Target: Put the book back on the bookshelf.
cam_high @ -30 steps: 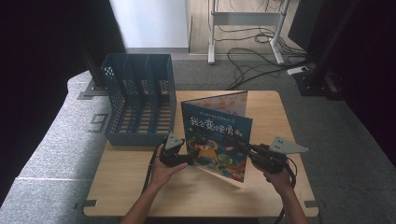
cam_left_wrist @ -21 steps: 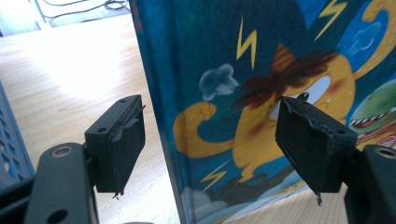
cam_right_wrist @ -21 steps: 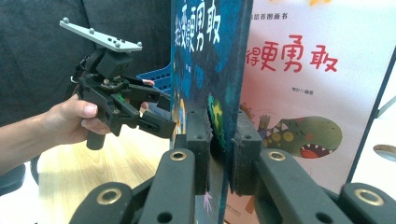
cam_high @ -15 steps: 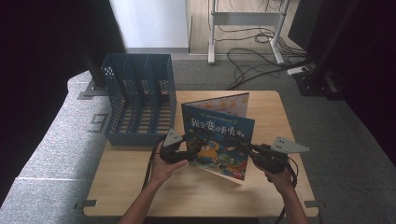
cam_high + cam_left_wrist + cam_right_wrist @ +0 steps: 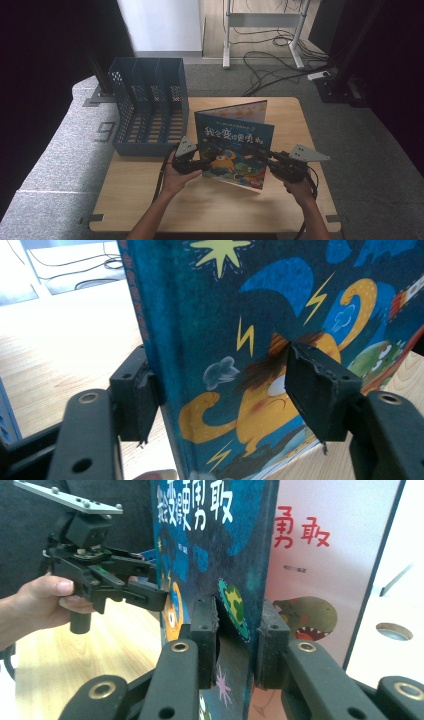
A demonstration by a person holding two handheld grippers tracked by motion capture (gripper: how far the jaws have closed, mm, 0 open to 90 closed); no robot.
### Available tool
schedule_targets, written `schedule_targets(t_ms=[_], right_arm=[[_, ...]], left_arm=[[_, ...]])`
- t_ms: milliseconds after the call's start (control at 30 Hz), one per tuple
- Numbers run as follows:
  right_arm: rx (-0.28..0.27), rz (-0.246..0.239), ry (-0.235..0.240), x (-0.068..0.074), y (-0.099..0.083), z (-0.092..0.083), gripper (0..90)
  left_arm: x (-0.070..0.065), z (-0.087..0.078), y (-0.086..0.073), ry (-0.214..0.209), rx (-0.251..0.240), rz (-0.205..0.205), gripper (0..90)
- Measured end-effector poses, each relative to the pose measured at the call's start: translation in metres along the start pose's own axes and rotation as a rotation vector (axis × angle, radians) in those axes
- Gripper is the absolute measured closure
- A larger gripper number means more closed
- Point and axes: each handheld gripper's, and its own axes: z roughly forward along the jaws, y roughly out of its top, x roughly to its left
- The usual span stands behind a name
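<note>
A blue picture book (image 5: 235, 150) stands upright and partly open on the wooden table (image 5: 150, 200), its cover facing me. My left gripper (image 5: 205, 159) is at the spine side. In the left gripper view its jaws sit wide apart astride the spine of the book (image 5: 225, 340), one pad (image 5: 137, 400) behind it and the other in front of the cover, so the left gripper (image 5: 220, 395) is open. My right gripper (image 5: 265, 156) is at the cover's free edge. In the right gripper view the right gripper (image 5: 237, 640) is shut on the front cover (image 5: 215, 540), with the left gripper (image 5: 157, 587) beyond.
A blue slotted file organiser (image 5: 150, 105) stands on the table's back left, just left of the book. A white inner page (image 5: 310, 570) with red characters shows behind the cover. Cables (image 5: 270, 55) and a desk frame are on the floor beyond the table.
My left gripper has edged right, closing in around the book's spine. The book and the right gripper have barely moved.
</note>
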Motion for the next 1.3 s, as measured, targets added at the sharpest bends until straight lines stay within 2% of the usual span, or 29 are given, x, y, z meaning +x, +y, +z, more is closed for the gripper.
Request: schedule_targets(t_ms=[233, 367, 467, 600, 900, 1000, 1300], right_arm=[[0.010, -0.006, -0.021, -0.003, -0.002, 0.001, 70.4], [0.019, -0.011, -0.023, -0.004, -0.005, 0.000, 68.4], [0.039, -0.035, -0.037, -0.004, -0.005, -0.001, 66.6], [0.044, -0.034, -0.034, -0.005, -0.006, -0.002, 65.9], [0.055, -0.038, -0.074, -0.005, -0.007, 0.001, 59.6], [0.056, -0.035, -0.077, -0.005, -0.006, 0.001, 59.6], [0.053, -0.020, -0.098, -0.008, -0.004, 0.007, 55.6]], left_arm=[[-0.002, -0.004, -0.003, -0.003, -0.015, 0.022, 38.8], [-0.004, -0.006, -0.004, -0.027, -0.019, 0.027, 38.4], [-0.005, -0.005, -0.002, -0.037, -0.015, 0.034, 37.2], [-0.006, -0.005, 0.003, -0.045, -0.026, 0.040, 35.8], [-0.012, -0.003, 0.005, -0.059, -0.024, 0.065, 38.2], [-0.014, -0.003, 0.005, -0.045, -0.022, 0.073, 38.0], [-0.013, -0.004, 0.005, -0.045, -0.022, 0.078, 41.9]])
